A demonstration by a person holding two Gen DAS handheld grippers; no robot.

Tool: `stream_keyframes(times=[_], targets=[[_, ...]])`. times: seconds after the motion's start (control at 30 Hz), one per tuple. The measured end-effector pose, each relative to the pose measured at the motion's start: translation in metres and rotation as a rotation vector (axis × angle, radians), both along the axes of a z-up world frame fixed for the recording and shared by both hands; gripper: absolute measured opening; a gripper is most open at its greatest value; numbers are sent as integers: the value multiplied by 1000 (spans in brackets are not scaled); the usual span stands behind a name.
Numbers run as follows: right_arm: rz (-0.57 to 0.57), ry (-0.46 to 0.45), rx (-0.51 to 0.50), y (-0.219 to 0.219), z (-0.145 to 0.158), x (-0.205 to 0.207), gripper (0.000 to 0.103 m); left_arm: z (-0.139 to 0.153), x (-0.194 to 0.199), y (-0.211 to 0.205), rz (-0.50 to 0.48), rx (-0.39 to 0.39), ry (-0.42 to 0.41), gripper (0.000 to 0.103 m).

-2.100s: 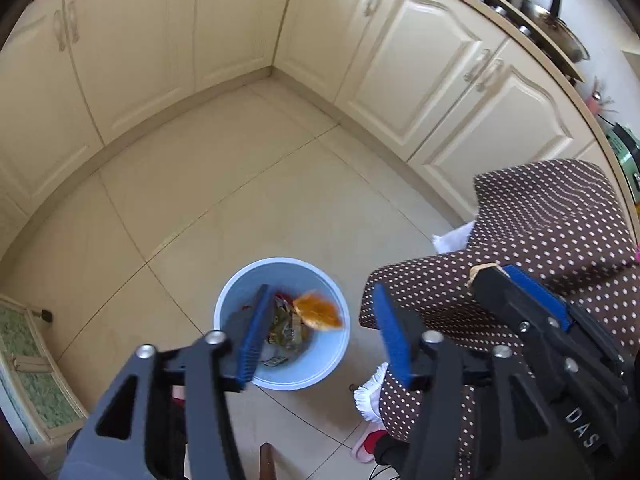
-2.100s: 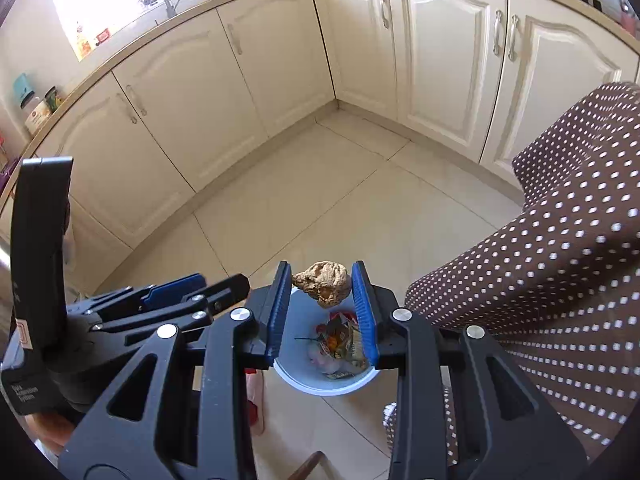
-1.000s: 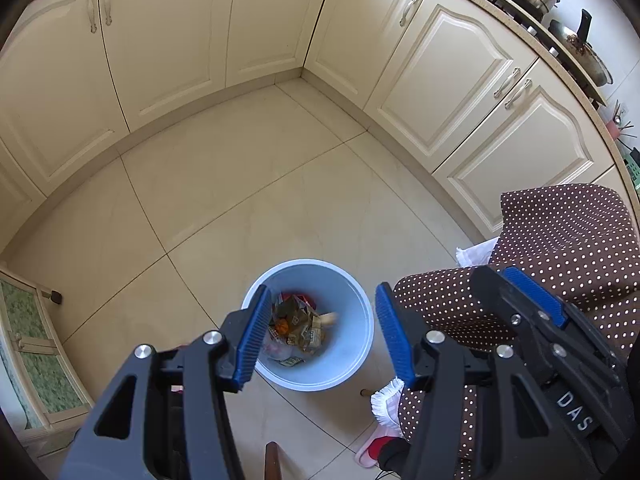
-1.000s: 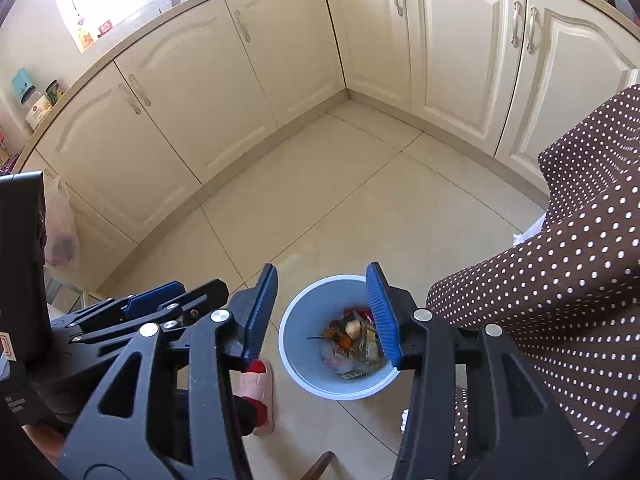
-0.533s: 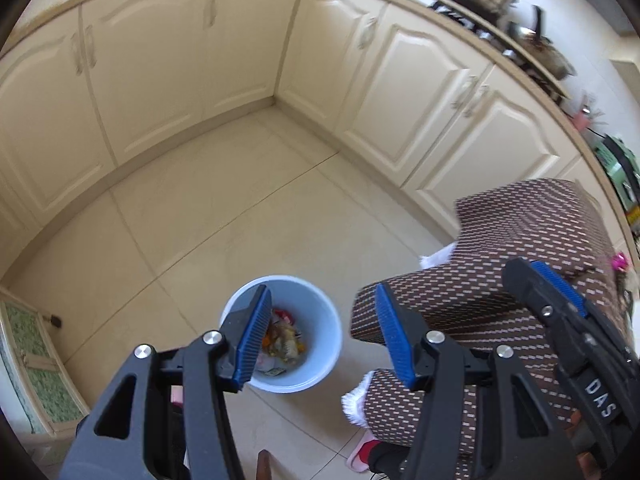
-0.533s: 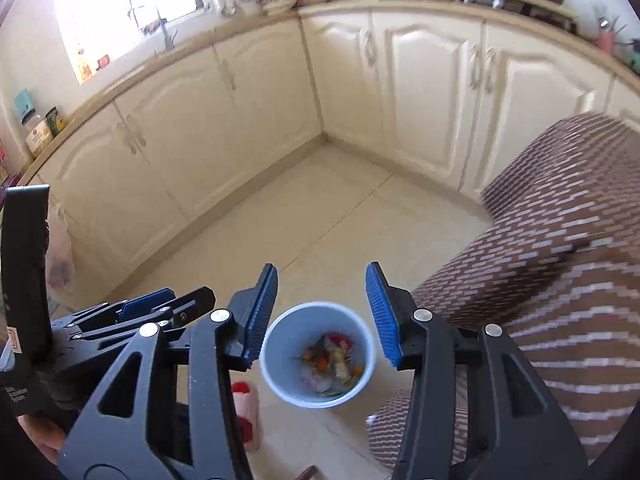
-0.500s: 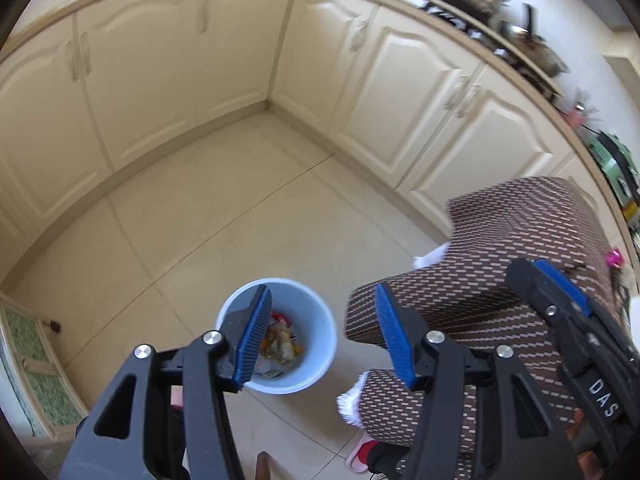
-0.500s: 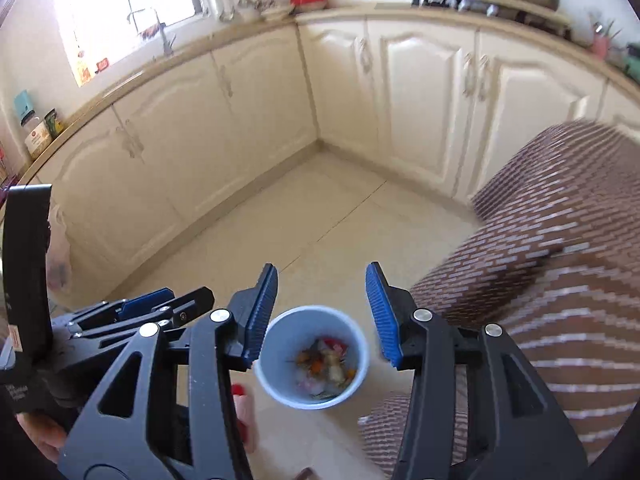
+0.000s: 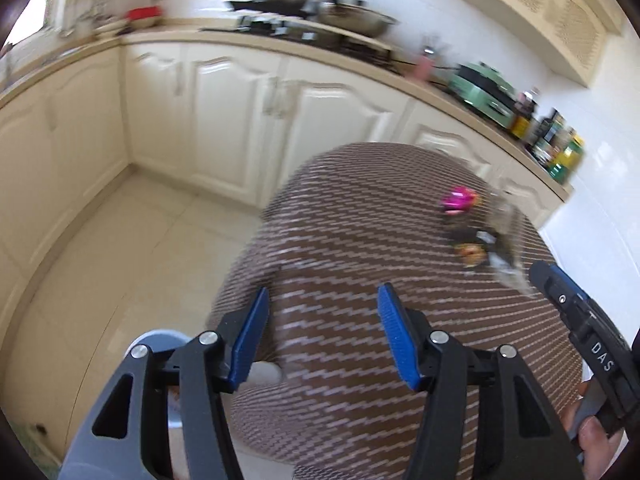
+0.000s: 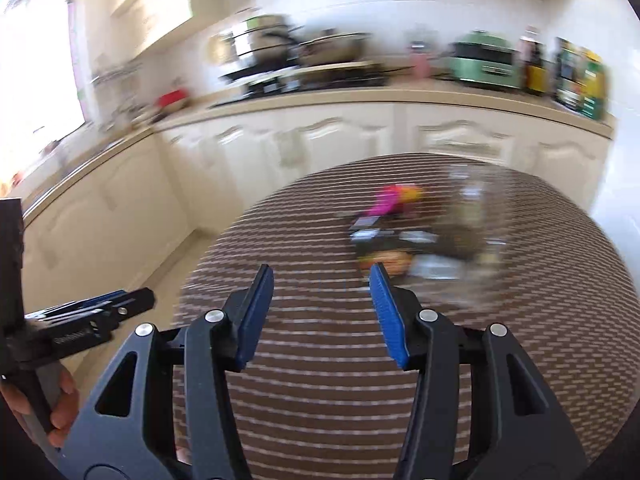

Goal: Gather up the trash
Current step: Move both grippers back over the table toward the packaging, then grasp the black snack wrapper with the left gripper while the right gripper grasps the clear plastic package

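Both views are motion-blurred. Trash lies on the far right of a table under a brown dotted cloth (image 9: 352,240) (image 10: 320,380): a pink wrapper (image 9: 460,200) (image 10: 390,200), an orange piece (image 9: 472,254) (image 10: 386,258), a dark packet (image 10: 372,232) and crumpled clear plastic (image 9: 506,236) (image 10: 468,240). My left gripper (image 9: 322,292) hangs over the cloth's near part, jaws opening, nothing between them. My right gripper (image 10: 320,270) points at the trash pile, jaws opening and empty. Only a sliver of the pale blue bin (image 9: 158,334) shows at lower left.
Cream cabinets (image 9: 224,120) and a countertop run behind the table, with pots (image 10: 260,48), a green appliance (image 9: 480,88) (image 10: 480,60) and bottles (image 9: 556,144). Tiled floor (image 9: 100,260) lies left of the table. A hand holds each gripper's handle at the views' edges.
Both grippers have risen and swung from above the bin toward the table. The bin slid to the left view's lower edge and left the right view. The trash pile came into view.
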State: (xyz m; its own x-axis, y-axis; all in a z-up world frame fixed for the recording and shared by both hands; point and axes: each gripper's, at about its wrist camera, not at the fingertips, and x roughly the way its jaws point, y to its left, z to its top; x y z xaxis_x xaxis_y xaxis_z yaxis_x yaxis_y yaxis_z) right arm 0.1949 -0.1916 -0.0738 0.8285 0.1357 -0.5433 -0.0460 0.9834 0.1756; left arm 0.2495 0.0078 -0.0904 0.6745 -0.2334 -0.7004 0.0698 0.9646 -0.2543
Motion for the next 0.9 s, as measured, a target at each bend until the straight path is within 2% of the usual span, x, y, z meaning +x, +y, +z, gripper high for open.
stream_keyframes(times=[0.13, 0.3, 0.4, 0.53, 0.67, 0.9], targets=[[-76, 8, 9, -52, -2, 3, 50, 5, 23, -61, -79, -2, 6, 59], [-96, 58, -47, -84, -5, 25, 50, 3, 53, -116, -139, -2, 42, 60], [-89, 75, -43, -100, -6, 41, 51, -7, 78, -141, -143, 3, 95, 61], [-76, 120, -77, -107, -11, 68, 52, -25, 105, -157, -110, 14, 150, 61], [-60, 147, -78, -114, -16, 87, 52, -35, 123, -169, -63, 50, 155, 61], [-44, 164, -66, -115, -23, 107, 52, -41, 146, -182, -62, 70, 163, 65]])
